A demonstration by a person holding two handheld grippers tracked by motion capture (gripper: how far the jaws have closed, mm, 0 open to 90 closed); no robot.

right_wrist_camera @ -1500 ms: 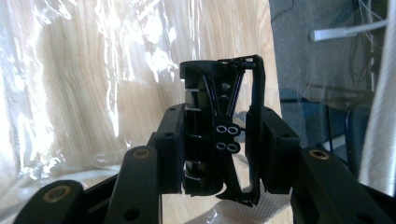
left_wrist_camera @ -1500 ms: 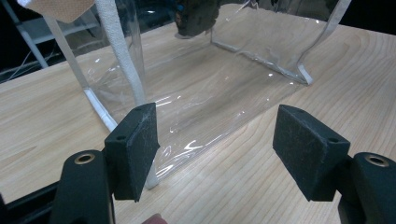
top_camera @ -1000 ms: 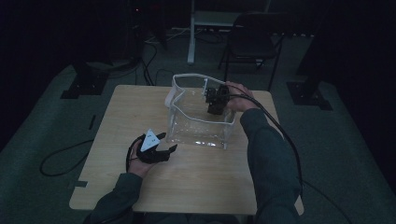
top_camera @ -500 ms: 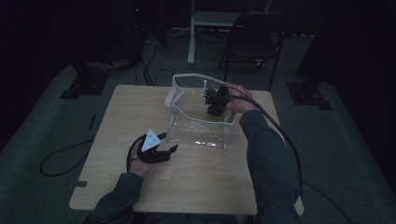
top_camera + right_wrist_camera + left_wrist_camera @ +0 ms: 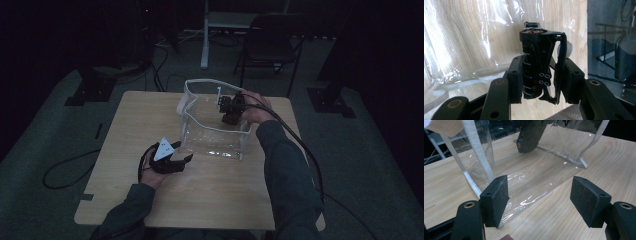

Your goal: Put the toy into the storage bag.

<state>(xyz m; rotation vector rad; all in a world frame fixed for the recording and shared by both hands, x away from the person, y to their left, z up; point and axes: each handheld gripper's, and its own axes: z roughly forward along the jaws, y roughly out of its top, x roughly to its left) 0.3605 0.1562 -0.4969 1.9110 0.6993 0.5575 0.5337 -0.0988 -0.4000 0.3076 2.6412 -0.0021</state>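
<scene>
Tongs: right [image 5: 541, 75] clamp a black tool [image 5: 537, 67] inside the clear bag [image 5: 212, 132]; left [image 5: 540, 200] gape empty beside it.

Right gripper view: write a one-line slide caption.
Right gripper clamps a black ridged object above the clear plastic bag.

grippers: 2, left gripper [image 5: 172, 161] at 7 o'clock of the bag, right gripper [image 5: 541, 82] at the bag's 1 o'clock
hands: 2, one per gripper
clear plastic bag [image 5: 212, 131]: 1, centre of table
black object [image 5: 537, 67] in right gripper's jaws: 1
white bag straps: 2, one at 10 o'clock [image 5: 183, 102], one at 12 o'clock
table [image 5: 125, 130]: 1
chair [image 5: 272, 37]: 1, 12 o'clock beyond table
floor stand bases: 2, at 10 and 2 o'clock
</scene>
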